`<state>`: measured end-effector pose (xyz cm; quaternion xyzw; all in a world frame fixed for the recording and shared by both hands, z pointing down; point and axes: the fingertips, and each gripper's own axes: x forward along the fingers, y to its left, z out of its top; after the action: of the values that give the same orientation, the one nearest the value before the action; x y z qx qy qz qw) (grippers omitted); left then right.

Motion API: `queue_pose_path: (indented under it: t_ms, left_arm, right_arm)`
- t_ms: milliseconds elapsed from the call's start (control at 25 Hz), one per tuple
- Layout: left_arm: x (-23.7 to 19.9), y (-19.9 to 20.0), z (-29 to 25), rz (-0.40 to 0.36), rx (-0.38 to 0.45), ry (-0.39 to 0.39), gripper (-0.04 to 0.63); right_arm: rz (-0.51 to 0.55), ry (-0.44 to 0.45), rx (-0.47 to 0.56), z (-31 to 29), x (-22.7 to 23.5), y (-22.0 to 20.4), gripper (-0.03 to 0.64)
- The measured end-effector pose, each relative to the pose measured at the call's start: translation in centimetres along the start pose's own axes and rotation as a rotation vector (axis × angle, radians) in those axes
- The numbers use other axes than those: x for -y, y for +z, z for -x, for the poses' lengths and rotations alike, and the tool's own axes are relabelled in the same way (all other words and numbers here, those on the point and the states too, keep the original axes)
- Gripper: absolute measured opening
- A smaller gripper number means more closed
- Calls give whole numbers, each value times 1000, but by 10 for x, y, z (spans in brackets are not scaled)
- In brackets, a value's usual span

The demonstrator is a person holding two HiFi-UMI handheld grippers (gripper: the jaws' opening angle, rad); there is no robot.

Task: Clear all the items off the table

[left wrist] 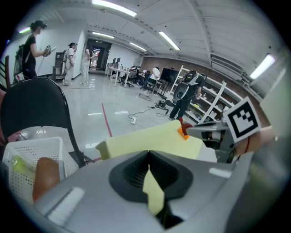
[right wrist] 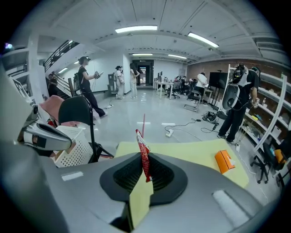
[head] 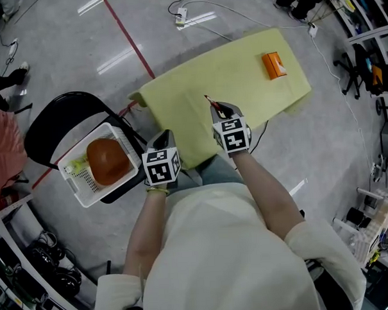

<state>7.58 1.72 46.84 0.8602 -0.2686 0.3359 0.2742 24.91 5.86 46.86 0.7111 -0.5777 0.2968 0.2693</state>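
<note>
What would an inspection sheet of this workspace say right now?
Surface: table covered by a yellow cloth.
Job's things: orange box lies near the table's far corner; red packet is lifted off it; white basket on a black chair holds a brown round item and something yellow-green.
Clutter: nothing seen on the table.
Grippers: left tongs shut, nothing between them; right tongs shut on the red packet.
Cables: power strip and loose leads on the floor beyond the table.
Surroundings: shelving at the right, people standing in the background, red line on the floor.
</note>
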Motion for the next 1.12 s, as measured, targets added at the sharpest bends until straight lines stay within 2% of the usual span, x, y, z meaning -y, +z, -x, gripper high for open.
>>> queue_pose_path:
  t_ms: [240, 520, 800, 1120]
  left_arm:
    - [-37, -4, 32, 42, 27, 50, 9]
    - [-104, -13, 72, 119, 70, 144, 9]
    - [-167, -30, 108, 193, 91, 221, 9]
    - [-216, -49, 141, 265, 109, 286, 9]
  right_arm:
    - [67, 81, 11, 7, -54, 16, 32]
    - [174, 203, 20, -5, -138, 37, 32]
    - [242, 285, 29, -21, -212, 59, 32]
    - [321, 380, 40, -29, -290, 74, 32]
